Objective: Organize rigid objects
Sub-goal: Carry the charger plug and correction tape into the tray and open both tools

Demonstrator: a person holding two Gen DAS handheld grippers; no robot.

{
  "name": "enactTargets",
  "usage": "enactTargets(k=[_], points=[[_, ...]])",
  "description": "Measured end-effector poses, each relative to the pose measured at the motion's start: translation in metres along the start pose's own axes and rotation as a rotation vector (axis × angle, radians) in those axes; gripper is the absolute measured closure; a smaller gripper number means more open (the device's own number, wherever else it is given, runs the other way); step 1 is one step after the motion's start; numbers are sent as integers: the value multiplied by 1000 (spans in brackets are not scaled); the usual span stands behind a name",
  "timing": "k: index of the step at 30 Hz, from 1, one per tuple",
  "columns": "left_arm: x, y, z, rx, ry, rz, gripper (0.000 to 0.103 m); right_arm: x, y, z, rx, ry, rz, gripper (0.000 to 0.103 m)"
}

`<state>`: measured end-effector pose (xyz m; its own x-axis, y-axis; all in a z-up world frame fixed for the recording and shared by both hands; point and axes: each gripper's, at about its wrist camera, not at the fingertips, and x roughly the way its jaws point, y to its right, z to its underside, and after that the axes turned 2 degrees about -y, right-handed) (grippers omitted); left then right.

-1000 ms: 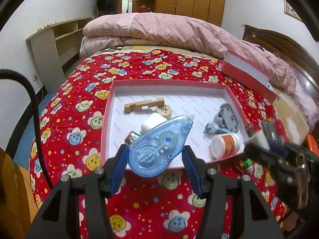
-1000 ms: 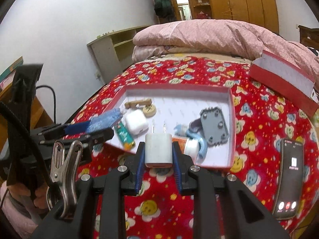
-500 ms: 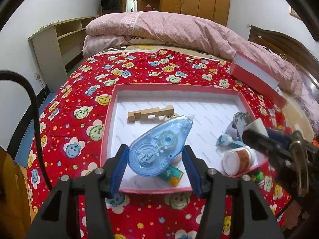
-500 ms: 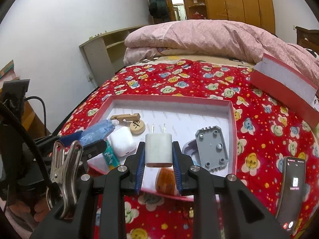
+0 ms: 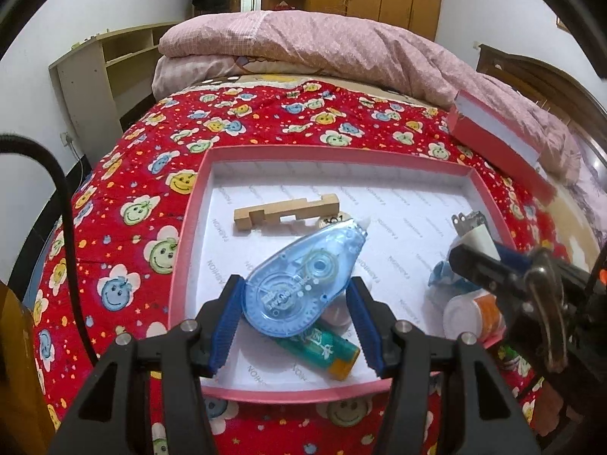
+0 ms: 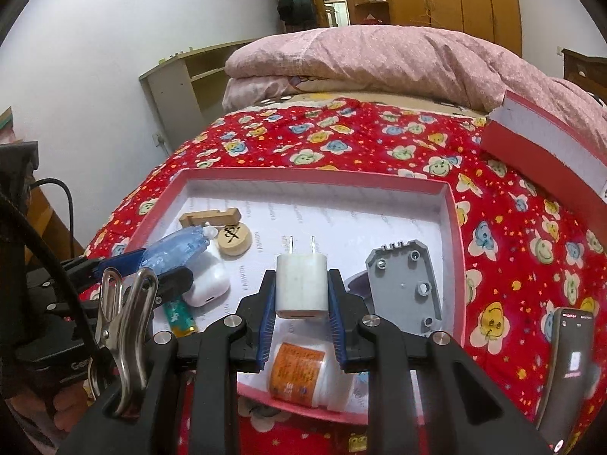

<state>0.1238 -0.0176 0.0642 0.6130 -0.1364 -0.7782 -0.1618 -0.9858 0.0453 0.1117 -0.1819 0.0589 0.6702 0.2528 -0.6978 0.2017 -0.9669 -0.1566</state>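
The phone [image 6: 565, 371] is cut off at the edge; perhaps an earbud case [image 5: 335, 313] hides behind the tape dispenser [image 5: 299, 280]

White lining of the pink tray [image 5: 383, 204]: "FASHION" printed repeatedly, upside down from here. Round wooden disc [image 6: 235, 240] near the tray's far left corner: one Chinese character, unreadable. Orange bottle label [image 6: 299, 369]: illegible.

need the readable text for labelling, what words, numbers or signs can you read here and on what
"FASHION", repeated upside down on the white lining of the red tray.
A carved Chinese character on the round wooden token; not sure which one.
Embossed lettering on the blue correction tape: too small to read.
Orange label on the white bottle: blurred.
Phone screen: too small.
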Motion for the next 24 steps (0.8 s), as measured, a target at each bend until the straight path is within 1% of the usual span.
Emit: enactTargets(k=[8,11,14,16,17,18,22,24], points=[[6,-2,-3,-17,10,20,44,16,6,4,22,-30,-1,77],[7,-2,-4,-18,-2,35,42,20,10,6,40,-43,-9,77],[8,-1,-4,-13,-7,39,39,20,12,7,51,-37,-13,77],[8,1,-4,-9,-14,36,36,20,14,6,65,-33,-13,73],[8,1,-4,-7,-14,36,35,21,15,6,74,-32,-9,69],[8,1,-4,-4,-13,34,35,21,17,6,82,-31,-2,67],[2,2,-4,1,4,27,35,20,20,5,99,-32,-10,67],[-3,2,-5,2,16,28,35,17,19,4,95,-25,-12,65]])
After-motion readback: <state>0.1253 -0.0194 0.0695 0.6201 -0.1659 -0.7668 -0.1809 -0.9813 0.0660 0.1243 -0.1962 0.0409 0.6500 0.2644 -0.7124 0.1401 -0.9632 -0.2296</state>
